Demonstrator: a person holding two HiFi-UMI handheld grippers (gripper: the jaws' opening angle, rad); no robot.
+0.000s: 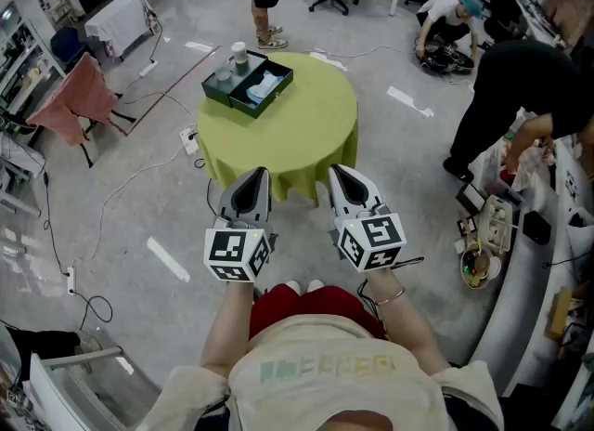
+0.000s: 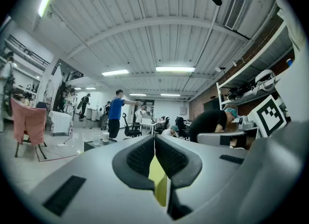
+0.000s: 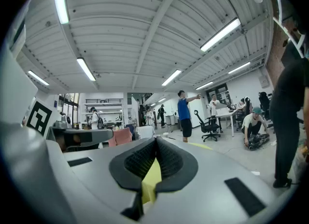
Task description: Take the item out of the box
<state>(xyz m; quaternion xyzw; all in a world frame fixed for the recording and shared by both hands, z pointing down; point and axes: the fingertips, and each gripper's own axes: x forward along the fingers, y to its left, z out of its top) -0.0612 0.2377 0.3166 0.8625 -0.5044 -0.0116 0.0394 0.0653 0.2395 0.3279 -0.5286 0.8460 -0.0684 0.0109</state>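
Jaws of the left gripper meet on nothing; beyond it the open box, pale item inside, sits at the far edge of the green table; right gripper is likewise closed and empty

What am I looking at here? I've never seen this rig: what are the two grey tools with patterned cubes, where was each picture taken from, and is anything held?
There is no robot arm: a person holds a clamp tool in each hand. The head view comes from a camera on the person's head, looking down. It shows the left gripper and right gripper raised before a round table with a yellow-green cloth. On its far side sits an open dark box holding a white-and-blue item; a cup stands at its far end. The other two pictures come from cameras riding on each gripper, looking along its jaws. Both pairs of jaws are closed and hold nothing; the yellow showing there is the tablecloth beyond.
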